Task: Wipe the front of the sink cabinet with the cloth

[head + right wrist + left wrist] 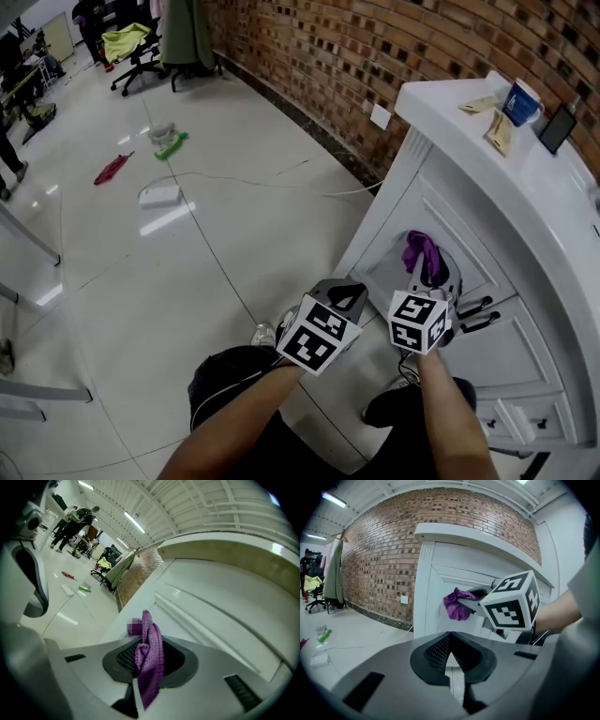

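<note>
A white sink cabinet (pixel 441 202) stands against the brick wall, its panelled front (pixel 211 616) facing me. My right gripper (pixel 429 272) is shut on a purple cloth (pixel 421 253), which rests against the cabinet's door panel (pixel 394 258). The cloth (pixel 149 658) is bunched between the jaws, its tip near the panel. From the left gripper view the cloth (pixel 457 604) touches the cabinet front (pixel 440 588). My left gripper (pixel 349 298) hangs just left of the right one, off the cabinet, jaws closed on nothing (pixel 450 660).
A cup (pixel 520 101), a phone (pixel 556 128) and paper packets (pixel 499 131) lie on the cabinet top. Drawer handles (pixel 478 314) stick out beside my right gripper. A cable (pixel 253 183), a white box (pixel 159 196) and red (pixel 111 169) and green (pixel 172 145) items lie on the floor. Office chairs (pixel 131 52) stand far back.
</note>
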